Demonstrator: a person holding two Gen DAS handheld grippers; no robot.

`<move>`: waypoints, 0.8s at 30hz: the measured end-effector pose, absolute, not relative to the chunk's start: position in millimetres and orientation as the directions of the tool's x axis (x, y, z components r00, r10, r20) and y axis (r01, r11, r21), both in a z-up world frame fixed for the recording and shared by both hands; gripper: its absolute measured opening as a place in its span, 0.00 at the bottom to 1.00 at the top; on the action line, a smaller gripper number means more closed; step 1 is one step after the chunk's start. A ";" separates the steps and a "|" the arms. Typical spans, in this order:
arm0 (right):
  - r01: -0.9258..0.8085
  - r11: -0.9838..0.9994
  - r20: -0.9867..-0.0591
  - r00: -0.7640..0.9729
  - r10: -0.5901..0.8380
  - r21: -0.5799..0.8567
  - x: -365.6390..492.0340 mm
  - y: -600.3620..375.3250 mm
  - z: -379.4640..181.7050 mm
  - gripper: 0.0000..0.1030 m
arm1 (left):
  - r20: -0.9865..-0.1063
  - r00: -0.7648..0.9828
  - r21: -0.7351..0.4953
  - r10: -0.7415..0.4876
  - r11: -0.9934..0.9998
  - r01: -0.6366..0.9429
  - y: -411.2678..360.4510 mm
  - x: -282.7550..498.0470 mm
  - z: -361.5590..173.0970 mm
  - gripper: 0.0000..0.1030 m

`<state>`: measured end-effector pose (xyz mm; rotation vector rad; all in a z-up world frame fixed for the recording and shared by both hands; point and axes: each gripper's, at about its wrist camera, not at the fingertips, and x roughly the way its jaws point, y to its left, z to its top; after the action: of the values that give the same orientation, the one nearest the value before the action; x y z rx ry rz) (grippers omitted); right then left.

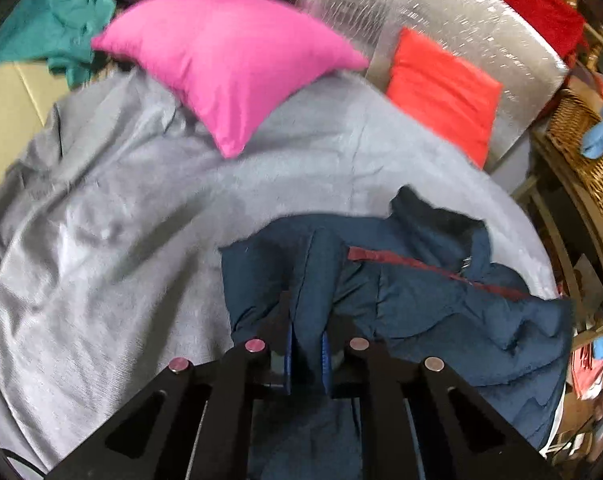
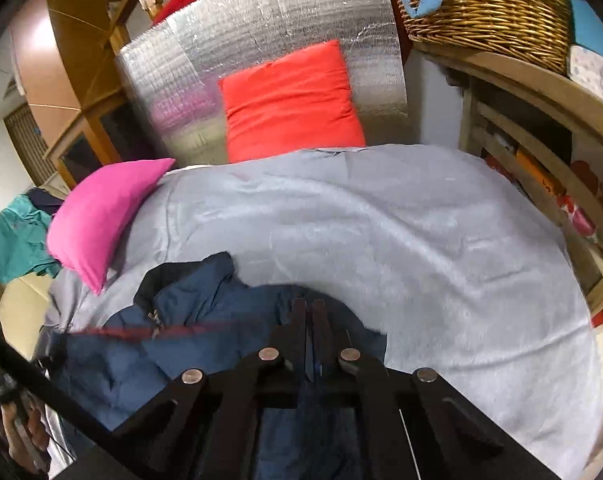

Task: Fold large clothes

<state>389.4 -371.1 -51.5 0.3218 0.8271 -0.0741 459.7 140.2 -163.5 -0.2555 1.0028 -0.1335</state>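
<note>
Clamping a fold of the navy jacket (image 1: 421, 300), the left hand-held gripper (image 1: 307, 312) has its two fingers drawn in on the cloth, which rises between them. Left of that gripper the grey bedspread (image 1: 101, 260) lies rumpled and bare; ahead of it and to the left a pink pillow (image 1: 229, 64) rests on the spread, with a teal garment (image 1: 57, 20) beyond the pillow's left corner. Ahead and to the right an orange-red pillow (image 1: 441, 92) leans on a silver foil panel (image 1: 441, 12). Right of this gripper the rest of the jacket spreads in a loose heap on the bed, its collar up and a dark red strip (image 1: 421, 266) running across it; past the bed edge stands a wicker basket (image 1: 581, 140).

The right hand-held gripper (image 2: 311, 312) has its fingers pressed nearly together, and they seem to pinch a thin edge of the jacket (image 2: 181, 312), though motion blur leaves the grip itself unclear. The jacket's bulk lies left of that gripper, its collar pointing toward the pink pillow (image 2: 101, 216). Ahead of it stretches the bedspread (image 2: 421, 240), then the orange-red pillow (image 2: 293, 104). To the right is a wooden shelf (image 2: 541, 92) carrying the basket (image 2: 489, 8).
</note>
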 end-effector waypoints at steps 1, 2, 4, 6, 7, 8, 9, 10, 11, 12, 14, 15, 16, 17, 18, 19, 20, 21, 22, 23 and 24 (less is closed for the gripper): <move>0.186 0.945 -0.737 0.671 0.078 0.269 395.3 -372.1 -51.8 0.03 | -0.827 0.516 -0.269 -0.224 0.963 -0.012 139.7 463.6 -169.9 0.11; 0.176 0.945 -0.733 0.674 0.087 0.275 399.9 -372.2 -52.8 0.03 | -0.828 0.516 -0.263 -0.219 0.965 -0.013 138.8 465.4 -173.7 0.11; 0.110 0.933 -0.703 0.689 0.177 0.342 396.9 -369.9 -64.6 0.03 | -0.827 0.516 -0.264 -0.224 0.965 -0.005 139.1 465.6 -175.4 0.11; 0.087 0.924 -0.713 0.663 0.225 0.373 394.6 -366.2 -87.4 0.06 | -0.827 0.507 -0.284 -0.242 0.959 -0.006 143.9 466.1 -175.7 0.16; 0.075 0.924 -0.733 0.634 0.246 0.375 397.5 -364.7 -94.8 0.07 | -0.831 0.500 -0.293 -0.246 0.956 -0.017 146.4 467.2 -175.7 0.17; 0.042 0.923 -0.733 0.621 0.275 0.382 399.1 -364.1 -99.7 0.12 | -0.833 0.491 -0.308 -0.254 0.951 -0.029 149.2 468.4 -175.4 0.18; 0.041 0.923 -0.741 0.611 0.279 0.382 400.4 -365.0 -102.1 0.26 | -0.832 0.488 -0.325 -0.264 0.945 -0.042 152.2 469.3 -173.9 0.21; 0.063 0.920 -0.756 0.593 0.277 0.386 402.3 -368.8 -105.6 0.36 | -0.828 0.494 -0.328 -0.266 0.944 -0.043 152.5 468.9 -172.1 0.22; 0.080 0.912 -0.756 0.591 0.282 0.403 402.4 -372.9 -107.3 0.61 | -0.825 0.503 -0.321 -0.257 0.946 -0.043 152.0 468.4 -169.8 0.26; 0.088 0.909 -0.754 0.593 0.282 0.409 402.0 -375.7 -108.0 0.70 | -0.826 0.509 -0.308 -0.244 0.950 -0.044 151.4 468.2 -168.1 0.31; 0.109 0.920 -0.783 0.568 0.254 0.377 402.6 -377.7 -112.6 0.70 | -0.825 0.520 -0.290 -0.223 0.956 -0.050 151.5 466.8 -167.6 0.33; 0.100 0.922 -0.795 0.546 0.264 0.375 403.2 -375.5 -117.6 0.70 | -0.824 0.522 -0.288 -0.221 0.956 -0.050 151.0 466.1 -168.7 0.33; 0.095 0.926 -0.812 0.519 0.268 0.366 404.7 -373.1 -123.6 0.68 | -0.827 0.519 -0.278 -0.216 0.959 -0.045 149.2 465.6 -171.6 0.33; 0.097 0.931 -0.825 0.502 0.259 0.351 406.0 -371.3 -128.5 0.67 | -0.830 0.517 -0.268 -0.209 0.963 -0.042 148.4 465.6 -173.1 0.33; 0.102 0.938 -0.844 0.477 0.246 0.331 408.8 -369.1 -135.2 0.58 | -0.829 0.521 -0.263 -0.204 0.964 -0.040 148.5 465.4 -174.1 0.33; 0.112 0.941 -0.860 0.451 0.239 0.320 410.7 -368.0 -144.2 0.48 | -0.825 0.525 -0.266 -0.207 0.963 -0.039 150.2 465.3 -174.2 0.33; 0.122 0.934 -0.861 0.442 0.253 0.337 410.5 -369.1 -147.9 0.34 | -0.821 0.531 -0.274 -0.211 0.961 -0.041 151.2 465.2 -174.3 0.33; 0.127 0.927 -0.856 0.445 0.264 0.352 410.4 -370.1 -149.3 0.23 | -0.813 0.539 -0.286 -0.220 0.957 -0.041 152.1 465.4 -174.6 0.33; 0.123 0.925 -0.845 0.464 0.267 0.360 408.3 -369.4 -142.7 0.20 | -0.807 0.548 -0.283 -0.220 0.958 -0.033 151.9 464.6 -173.5 0.29; 0.116 0.928 -0.838 0.479 0.260 0.354 406.4 -367.5 -136.1 0.15 | -0.796 0.563 -0.279 -0.223 0.960 -0.014 150.9 462.5 -170.8 0.15; 0.102 0.930 -0.829 0.495 0.260 0.353 404.5 -364.3 -127.9 0.12 | -0.784 0.579 -0.279 -0.225 0.960 -0.004 150.3 460.0 -166.8 0.14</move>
<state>404.5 -364.3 -127.9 0.3826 1.0554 0.0985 460.0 150.3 -166.8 -0.2624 0.9471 -0.1307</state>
